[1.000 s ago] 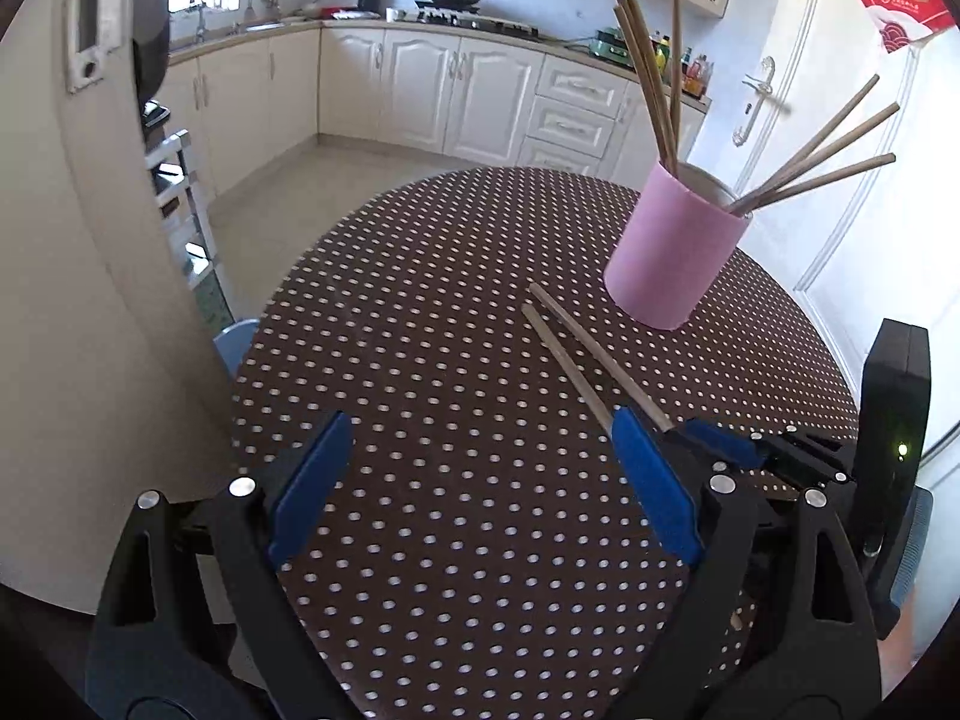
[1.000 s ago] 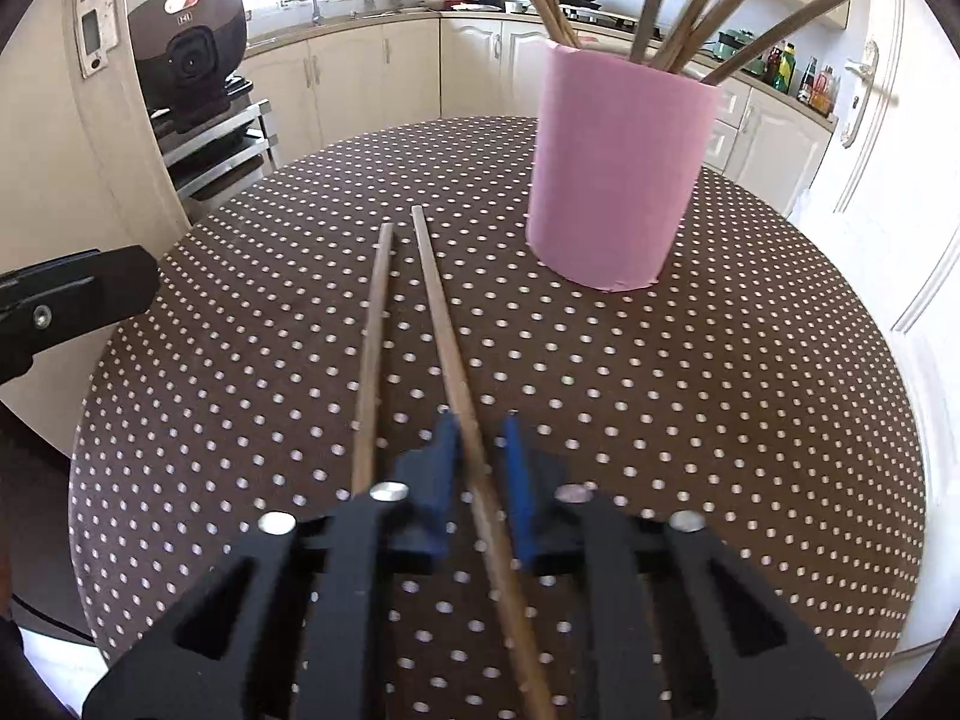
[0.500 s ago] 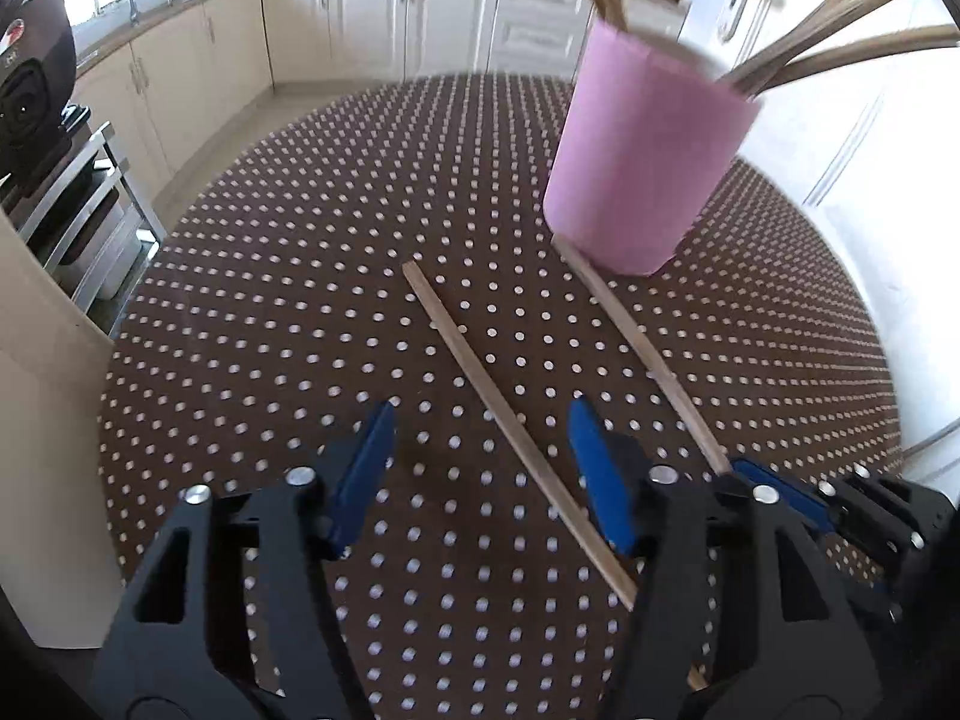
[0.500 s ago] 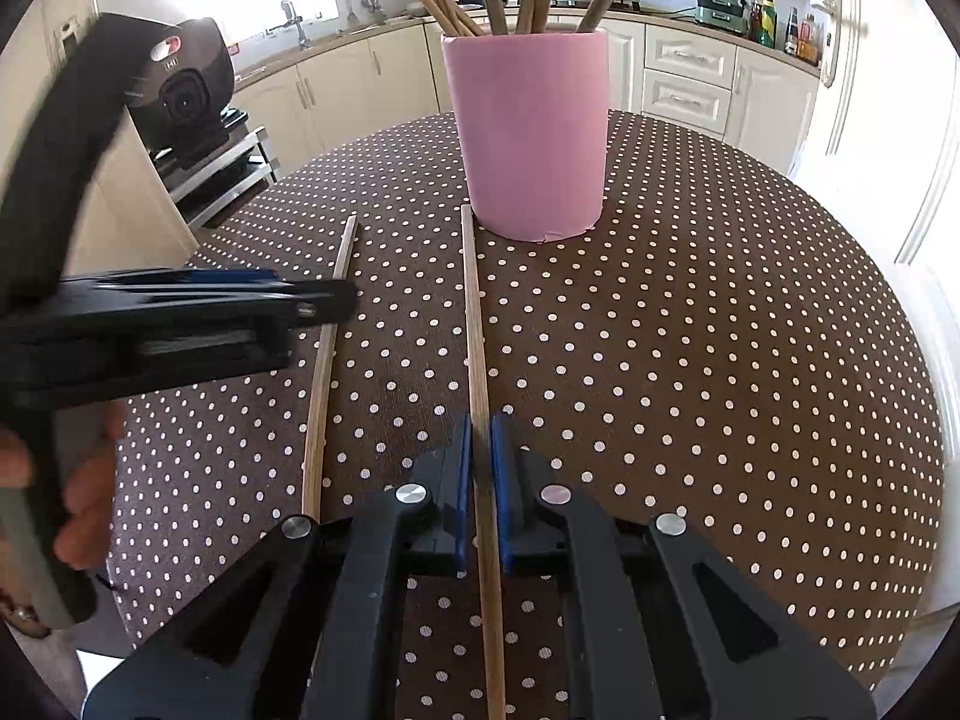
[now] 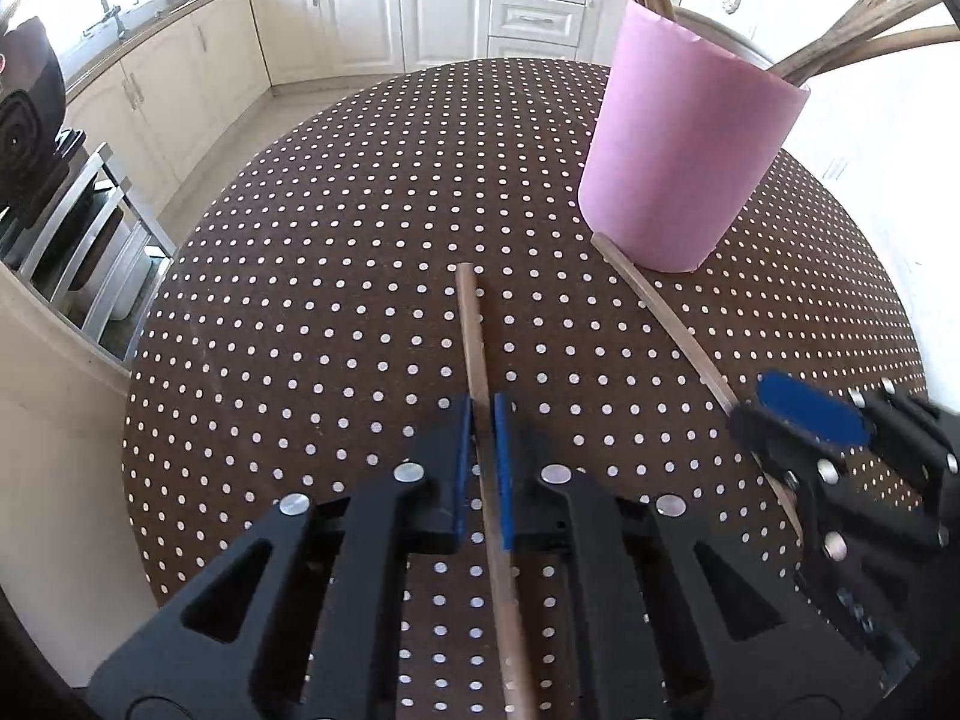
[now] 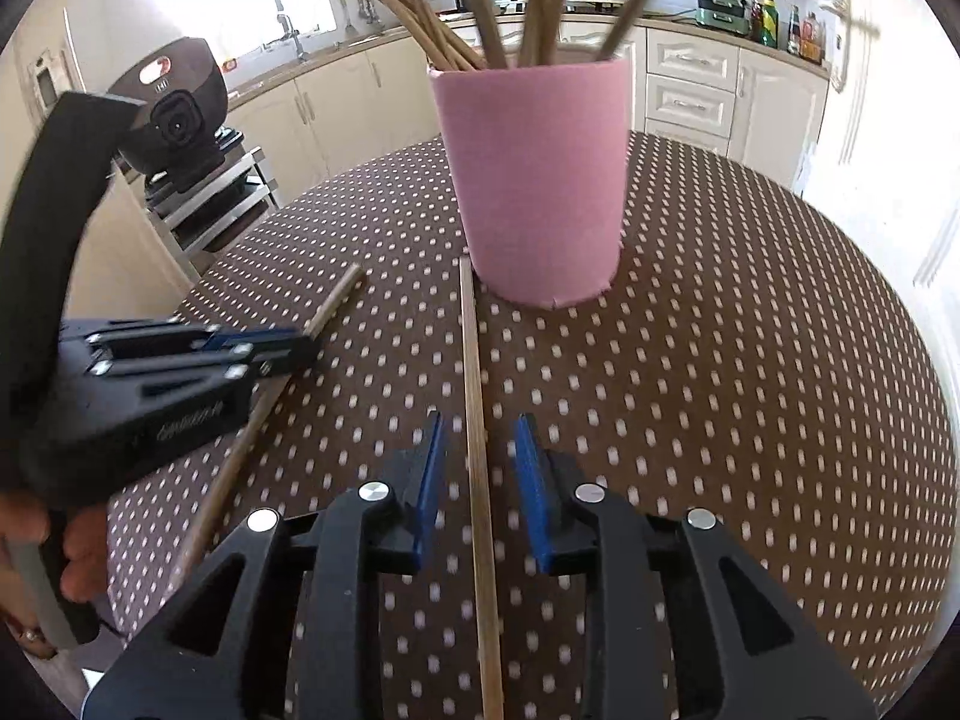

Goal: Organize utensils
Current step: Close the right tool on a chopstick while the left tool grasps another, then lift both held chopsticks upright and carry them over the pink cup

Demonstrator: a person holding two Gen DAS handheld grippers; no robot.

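Two chopsticks lie loose on the dotted table, both pointing toward the pink cup, which already holds a bundle of sticks. The left stick lies well clear of the cup; the right stick ends with its far tip just beside the cup's base.

The left gripper has just been closing and is now clenched on the left stick, pads pressed on it partway along, with the far end sticking out ahead. The right gripper has just been opening: its blue pads stand apart on either side of the right stick, not touching it, so that stick is released on the cloth.

The sticks look light, thin and stiff, of smooth wood, so they likely roll or pivot in a pinch. A hold nearer the middle should balance better; held near one end, the long part may droop or swing. The cup looks light too, and a stick knocking its rim could tip it, so the tip should go in from above
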